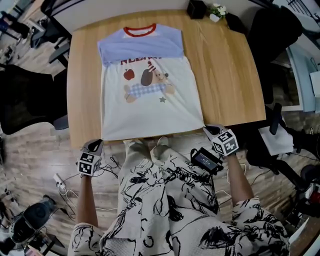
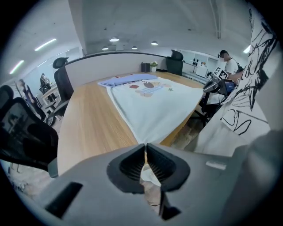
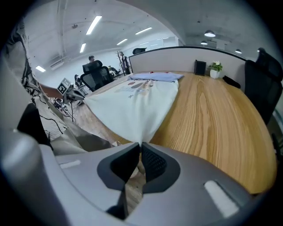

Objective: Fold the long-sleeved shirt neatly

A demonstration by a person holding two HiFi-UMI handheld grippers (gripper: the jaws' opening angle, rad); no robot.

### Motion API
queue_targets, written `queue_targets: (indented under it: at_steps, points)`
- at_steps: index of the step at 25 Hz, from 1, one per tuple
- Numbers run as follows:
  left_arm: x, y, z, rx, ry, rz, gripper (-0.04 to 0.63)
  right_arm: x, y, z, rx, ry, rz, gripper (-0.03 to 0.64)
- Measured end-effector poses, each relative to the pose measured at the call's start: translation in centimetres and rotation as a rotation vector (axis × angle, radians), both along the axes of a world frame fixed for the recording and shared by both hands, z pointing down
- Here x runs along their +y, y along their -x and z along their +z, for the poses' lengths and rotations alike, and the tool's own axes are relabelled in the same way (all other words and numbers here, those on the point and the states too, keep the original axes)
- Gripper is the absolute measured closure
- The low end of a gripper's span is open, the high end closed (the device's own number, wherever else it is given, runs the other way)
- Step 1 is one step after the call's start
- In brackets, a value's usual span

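The white cartoon-print shirt with blue shoulders and red collar (image 1: 150, 102) lies flat on the pale wooden table (image 1: 230, 75), its hem at the near edge. The left gripper (image 1: 96, 144) and the right gripper (image 1: 210, 131) each clench a hem corner. Black office chairs (image 1: 25, 100) stand around the table on the plank floor (image 1: 32, 150).

bare tabletop (image 1: 225, 75) right of shirt (image 1: 150, 110), plant (image 1: 216, 11) far corner

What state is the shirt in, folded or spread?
Spread: the shirt lies flat, print up, full length on the table.
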State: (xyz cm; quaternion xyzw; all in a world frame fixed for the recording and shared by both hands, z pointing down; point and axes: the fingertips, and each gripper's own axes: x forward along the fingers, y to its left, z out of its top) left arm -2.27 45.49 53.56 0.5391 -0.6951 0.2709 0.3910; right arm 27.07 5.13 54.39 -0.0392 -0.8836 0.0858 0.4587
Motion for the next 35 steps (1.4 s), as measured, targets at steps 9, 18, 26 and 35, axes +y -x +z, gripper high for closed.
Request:
queue_targets:
  at_steps: [9, 18, 26, 35]
  points:
    - [-0.9, 2.6, -3.6, -0.092, -0.101, -0.073, 0.577, -0.8, 1.8, -4.2, -0.130, 0.035, 0.063, 0.591]
    - [-6.4, 9.5, -15.4, -0.282, -0.256, -0.122, 0.577, -6.0, 9.1, -14.5, -0.337, -0.060, 0.123, 0.592]
    - [-12.0, 17.8, -23.7, -0.394, -0.352, -0.092, 0.577, -11.5, 16.8, -22.3, -0.438, -0.156, 0.187, 0.592]
    - [-17.7, 26.0, -26.1, -0.487, -0.344, -0.053, 0.577, -16.8, 23.6, -26.6, -0.506, -0.253, 0.219, 0.600]
